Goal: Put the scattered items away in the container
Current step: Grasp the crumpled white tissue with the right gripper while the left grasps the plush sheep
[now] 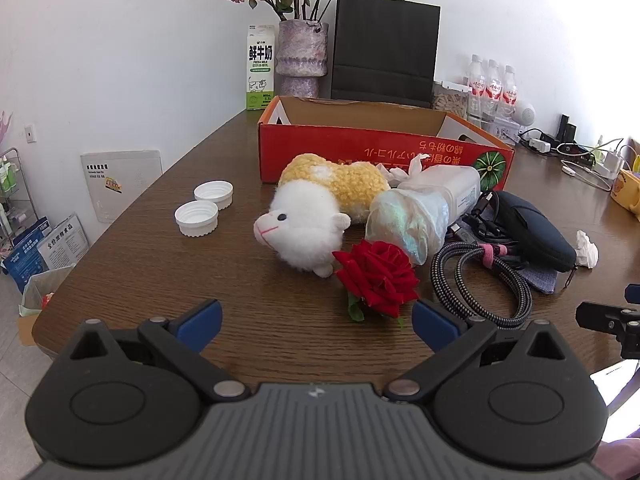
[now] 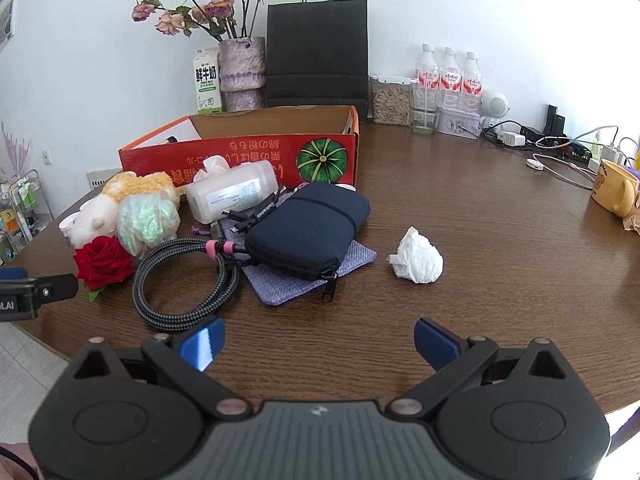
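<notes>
**Nothing boxed yet — clutter risks**

Left gripper (image 1: 316,326) and right gripper (image 2: 318,340) both gape wide, empty, above the table (image 2: 480,240). Red box (image 1: 360,152) sits behind the pile, apparently empty. Braided cable (image 2: 184,280) touches the pouch (image 2: 308,228) — lifting either could drag its neighbour. Rose (image 1: 376,276) by the plush (image 1: 308,216) may crush; tissue (image 2: 418,256) lies apart, likely fine.

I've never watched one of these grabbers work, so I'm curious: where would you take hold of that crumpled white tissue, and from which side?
I would grip the crumpled tissue across its bulging middle, coming down from above and the near side with the right gripper, whose jaws stand wide open. It lies alone on bare table, apart from the navy pouch, so both fingers should have room. It looks soft and should squash and hold.
</notes>
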A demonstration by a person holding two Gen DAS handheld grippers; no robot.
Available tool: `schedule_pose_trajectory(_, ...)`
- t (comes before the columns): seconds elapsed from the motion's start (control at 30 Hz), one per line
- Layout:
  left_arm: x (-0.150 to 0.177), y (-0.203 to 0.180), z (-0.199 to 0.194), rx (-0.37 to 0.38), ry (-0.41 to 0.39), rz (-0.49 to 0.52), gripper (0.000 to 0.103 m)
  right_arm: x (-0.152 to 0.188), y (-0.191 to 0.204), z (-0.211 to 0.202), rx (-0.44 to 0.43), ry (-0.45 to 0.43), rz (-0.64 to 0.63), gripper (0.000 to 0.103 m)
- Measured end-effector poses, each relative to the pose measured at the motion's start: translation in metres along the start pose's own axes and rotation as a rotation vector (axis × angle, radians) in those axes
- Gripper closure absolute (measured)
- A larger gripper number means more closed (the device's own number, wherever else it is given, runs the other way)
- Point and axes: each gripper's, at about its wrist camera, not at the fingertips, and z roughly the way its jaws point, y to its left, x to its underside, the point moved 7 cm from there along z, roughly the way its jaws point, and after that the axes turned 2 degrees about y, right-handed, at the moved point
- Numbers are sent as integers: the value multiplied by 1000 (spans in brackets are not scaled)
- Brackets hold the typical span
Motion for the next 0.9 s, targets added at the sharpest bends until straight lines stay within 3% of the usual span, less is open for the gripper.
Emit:
schedule_pose_trajectory(0.6, 0, -1, 2, 1, -3, -1, 0, 1, -4, 1, 7, -5, 6, 2)
schedule_pose_trajectory(0.9, -17, 5, 6, -12, -36, -11, 0, -7, -33, 9, 71, -23, 16, 2)
